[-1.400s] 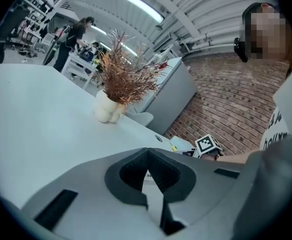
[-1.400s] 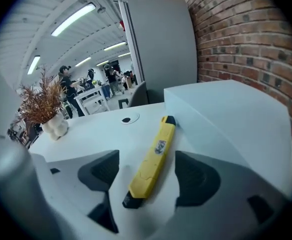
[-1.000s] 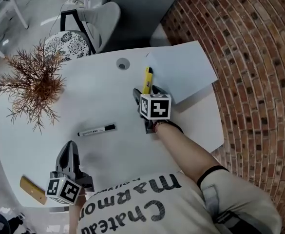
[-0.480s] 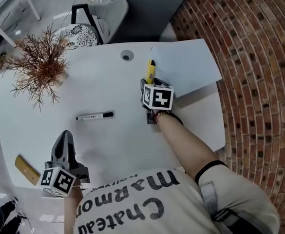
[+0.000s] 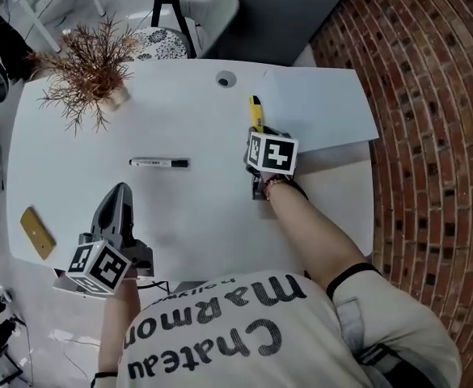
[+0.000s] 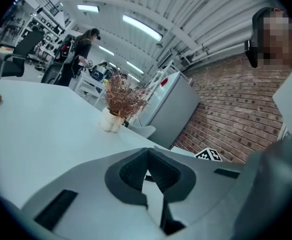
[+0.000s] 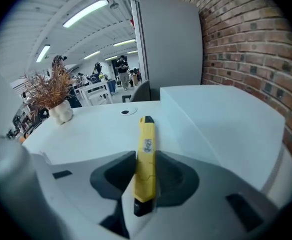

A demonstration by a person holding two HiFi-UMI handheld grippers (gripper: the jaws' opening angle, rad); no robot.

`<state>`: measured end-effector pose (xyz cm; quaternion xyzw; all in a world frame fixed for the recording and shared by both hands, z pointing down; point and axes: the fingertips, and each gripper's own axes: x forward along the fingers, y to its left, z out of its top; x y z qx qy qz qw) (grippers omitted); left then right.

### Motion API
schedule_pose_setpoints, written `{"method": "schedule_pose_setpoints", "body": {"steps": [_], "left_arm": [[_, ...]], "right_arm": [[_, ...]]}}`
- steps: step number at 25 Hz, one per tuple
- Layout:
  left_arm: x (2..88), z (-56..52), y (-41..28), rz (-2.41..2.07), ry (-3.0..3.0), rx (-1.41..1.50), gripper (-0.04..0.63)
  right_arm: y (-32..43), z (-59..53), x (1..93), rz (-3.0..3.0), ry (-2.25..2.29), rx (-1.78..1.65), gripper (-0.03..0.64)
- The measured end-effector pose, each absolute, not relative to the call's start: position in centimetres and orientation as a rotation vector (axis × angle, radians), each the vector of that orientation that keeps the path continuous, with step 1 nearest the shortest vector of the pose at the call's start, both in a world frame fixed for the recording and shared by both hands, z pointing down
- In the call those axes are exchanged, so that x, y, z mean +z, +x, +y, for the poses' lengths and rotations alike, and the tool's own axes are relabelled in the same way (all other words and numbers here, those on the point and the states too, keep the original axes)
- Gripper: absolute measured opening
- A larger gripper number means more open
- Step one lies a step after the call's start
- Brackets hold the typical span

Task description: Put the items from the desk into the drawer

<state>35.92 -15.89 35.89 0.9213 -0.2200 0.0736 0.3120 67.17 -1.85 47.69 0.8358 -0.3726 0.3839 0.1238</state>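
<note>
White desk (image 5: 187,208): right gripper (image 7: 146,179), jaws just closing, pinches yellow cutter (image 7: 146,144).

Yellow knife (image 7: 146,154) between closing fingers (image 7: 111,176) of right gripper (image 7: 146,178), black-capped marker (image 5: 158,163) mid-desk, tan block (image 5: 37,233) at left edge

Ceiling strip lights (image 6: 141,26) give bright, even light; the white desk (image 5: 187,208) shows only soft shadows. Both gripper views bend strongly and darken at their round edges, and the far background looks soft.
</note>
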Motion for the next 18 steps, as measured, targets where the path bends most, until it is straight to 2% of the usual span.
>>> {"method": "schedule_pose_setpoints", "body": {"steps": [18], "left_arm": [[30.5,-0.1,33.1,-0.744,2.485,0.045,0.002]], "right_arm": [[54.6,9.0,44.2,-1.629,2.134,1.265,0.124]]}}
